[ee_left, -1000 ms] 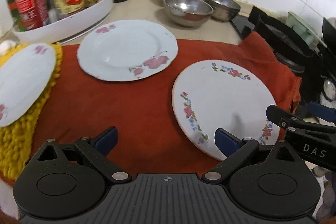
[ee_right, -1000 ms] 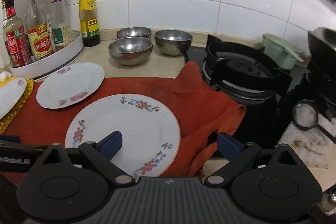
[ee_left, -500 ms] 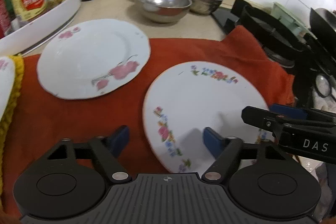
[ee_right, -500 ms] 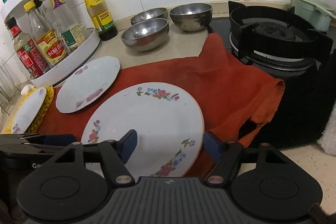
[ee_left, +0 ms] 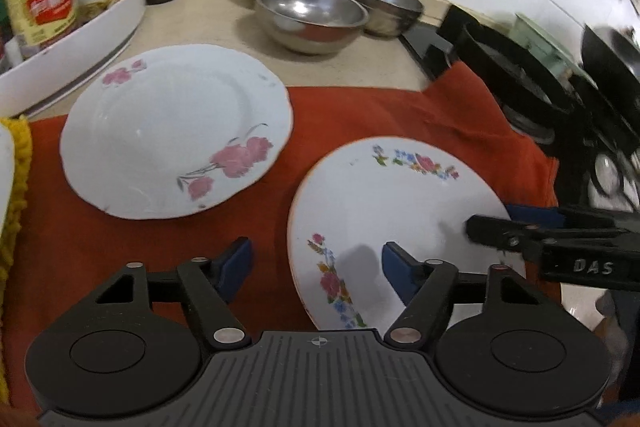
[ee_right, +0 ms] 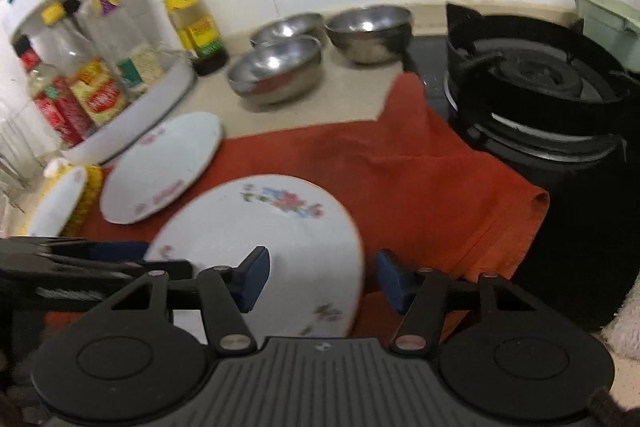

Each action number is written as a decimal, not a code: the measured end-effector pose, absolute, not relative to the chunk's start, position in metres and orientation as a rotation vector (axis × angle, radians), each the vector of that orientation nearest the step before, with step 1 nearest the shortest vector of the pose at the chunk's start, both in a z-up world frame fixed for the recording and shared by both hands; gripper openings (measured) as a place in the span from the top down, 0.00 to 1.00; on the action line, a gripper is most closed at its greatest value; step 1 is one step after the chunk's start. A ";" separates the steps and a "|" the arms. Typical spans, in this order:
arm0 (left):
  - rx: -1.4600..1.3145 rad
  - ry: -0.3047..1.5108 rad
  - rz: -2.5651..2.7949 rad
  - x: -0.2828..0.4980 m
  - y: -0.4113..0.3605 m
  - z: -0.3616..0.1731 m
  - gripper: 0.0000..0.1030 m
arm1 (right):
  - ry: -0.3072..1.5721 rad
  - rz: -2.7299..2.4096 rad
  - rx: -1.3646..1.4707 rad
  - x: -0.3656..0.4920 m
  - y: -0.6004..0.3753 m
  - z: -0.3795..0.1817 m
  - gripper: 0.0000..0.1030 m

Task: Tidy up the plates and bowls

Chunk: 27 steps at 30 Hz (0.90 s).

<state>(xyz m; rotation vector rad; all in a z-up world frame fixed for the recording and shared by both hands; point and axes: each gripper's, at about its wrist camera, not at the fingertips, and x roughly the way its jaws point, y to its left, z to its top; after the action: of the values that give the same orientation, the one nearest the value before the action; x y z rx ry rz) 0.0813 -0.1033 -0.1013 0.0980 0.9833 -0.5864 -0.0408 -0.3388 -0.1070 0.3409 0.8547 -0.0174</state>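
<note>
Left wrist view: both claws, left claw (ee_left: 316,265) and right claw (ee_right: 323,277), released, straddling floral plate (ee_left: 400,211) rims

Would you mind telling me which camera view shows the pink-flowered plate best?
The left wrist view: the pink-flowered plate lies sharp, near and unobstructed, showing both rose prints. The right wrist view shows it smaller, blurred and foreshortened at far left.

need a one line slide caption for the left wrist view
Open left tool straddles the rim of the multicolour floral plate on the red cloth, right tool opposite.
</note>
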 end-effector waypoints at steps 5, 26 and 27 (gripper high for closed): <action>0.128 0.989 -0.656 0.073 -0.117 -0.101 0.20 | 0.881 0.041 0.324 -0.034 -0.331 -0.112 0.44; -0.009 0.891 -0.367 0.104 -0.064 -0.071 0.19 | 0.783 0.110 0.236 0.018 -0.341 -0.080 0.45; -0.037 0.898 -0.327 0.109 -0.056 -0.071 0.19 | 0.777 0.133 0.230 0.026 -0.339 -0.078 0.45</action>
<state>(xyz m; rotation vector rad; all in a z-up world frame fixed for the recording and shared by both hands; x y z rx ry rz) 0.1092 -0.0563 -0.0711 -0.0372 0.8977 -0.3269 0.0262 -0.3391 -0.0779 0.2302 0.7768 0.1335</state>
